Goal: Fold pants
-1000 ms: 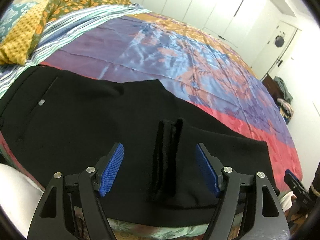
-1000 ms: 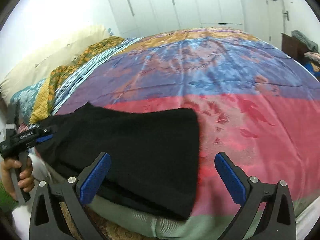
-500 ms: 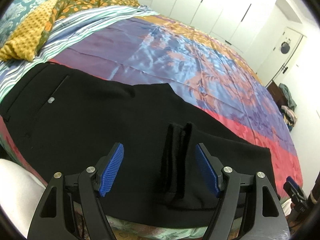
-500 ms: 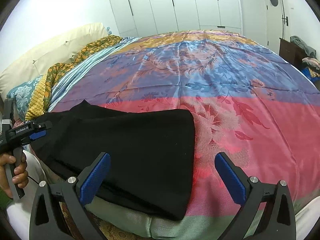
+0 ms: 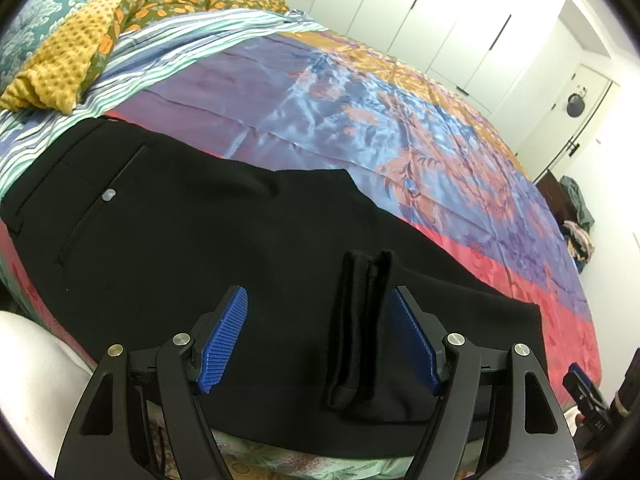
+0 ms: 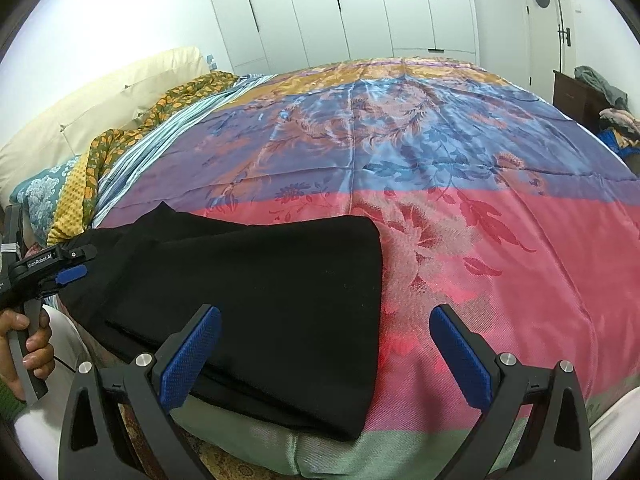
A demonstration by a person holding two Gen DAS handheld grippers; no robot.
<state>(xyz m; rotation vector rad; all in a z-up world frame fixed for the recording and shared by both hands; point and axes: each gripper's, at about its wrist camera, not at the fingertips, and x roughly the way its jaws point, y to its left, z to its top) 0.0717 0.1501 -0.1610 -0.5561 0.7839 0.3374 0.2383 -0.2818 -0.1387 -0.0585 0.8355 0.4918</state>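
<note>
Black pants (image 5: 192, 240) lie flat along the near edge of the bed, with the waistband, the back pocket and its button to the left. A narrow upright ridge of black cloth (image 5: 360, 320) stands between the fingers of my left gripper (image 5: 318, 300), close to the right pad; the jaws are open and neither pad presses on it. In the right wrist view the leg end of the pants (image 6: 280, 288) lies flat. My right gripper (image 6: 325, 315) hovers open over the hem edge, with nothing gripped. The left gripper (image 6: 52, 264) shows at the far left, held by a hand (image 6: 28, 344).
A satin bedspread (image 6: 460, 168) in red, blue and orange covers the bed. Pillows and a yellow-orange patterned cloth (image 5: 80, 52) lie at the head end. White wardrobe doors (image 6: 360, 8) stand behind. A dark side table with clothes (image 6: 592, 96) stands at the right.
The left view has drifted slightly, so the cloth ridge sits nearer the right finger. Both grippers keep the same wide opening and the pants lie as before.
</note>
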